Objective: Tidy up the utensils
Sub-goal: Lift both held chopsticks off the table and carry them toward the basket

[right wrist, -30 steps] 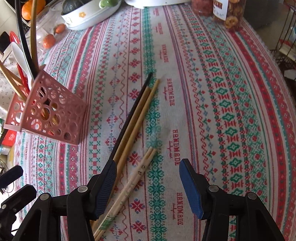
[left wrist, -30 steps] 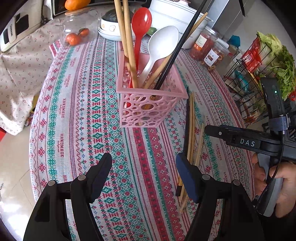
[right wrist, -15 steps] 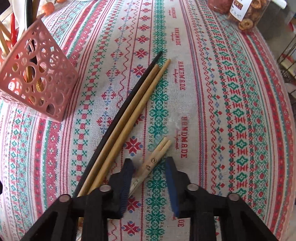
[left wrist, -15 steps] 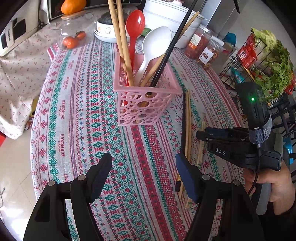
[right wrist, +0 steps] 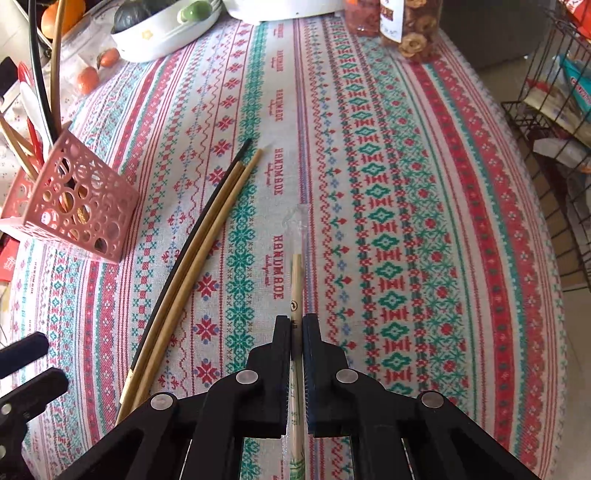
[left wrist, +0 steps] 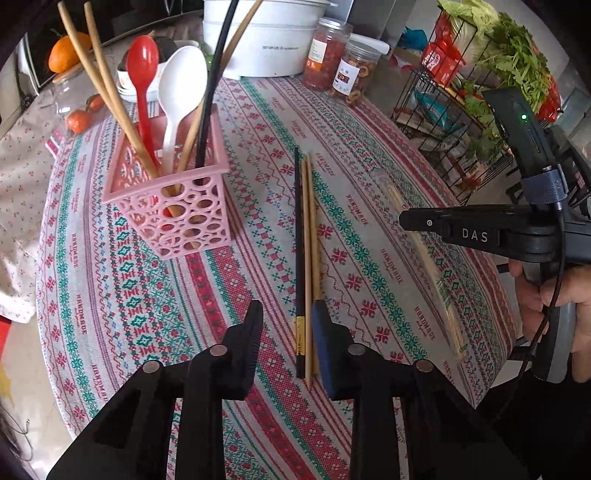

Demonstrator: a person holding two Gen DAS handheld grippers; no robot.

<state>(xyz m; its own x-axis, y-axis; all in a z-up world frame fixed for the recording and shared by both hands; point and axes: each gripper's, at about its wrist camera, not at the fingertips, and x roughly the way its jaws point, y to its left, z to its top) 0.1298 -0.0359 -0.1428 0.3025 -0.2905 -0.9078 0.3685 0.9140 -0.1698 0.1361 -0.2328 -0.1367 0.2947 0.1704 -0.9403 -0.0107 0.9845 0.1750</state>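
Note:
A pink perforated utensil basket (left wrist: pixel 173 206) (right wrist: pixel 70 206) holds chopsticks, a red spoon (left wrist: pixel 143 66) and a white spoon (left wrist: pixel 181 81). One black and two wooden chopsticks (left wrist: pixel 306 251) (right wrist: pixel 192 258) lie side by side on the patterned tablecloth (left wrist: pixel 369 229). My left gripper (left wrist: pixel 286 321) is open, low over their near ends, which lie between its fingers. My right gripper (right wrist: pixel 296 328) is shut on a plastic-wrapped pair of disposable chopsticks (right wrist: pixel 296 291), which also shows in the left wrist view (left wrist: pixel 439 280) on the cloth.
A white pot (left wrist: pixel 266 40), two food jars (left wrist: pixel 343 62), a white bowl (right wrist: pixel 162 29) and small oranges (right wrist: pixel 88 79) stand at the table's far side. A wire rack with vegetables (left wrist: pixel 491 74) stands off the right edge.
My right gripper has closed on the wrapped chopsticks. My left gripper moved right over the three loose chopsticks and its fingers narrowed around them.

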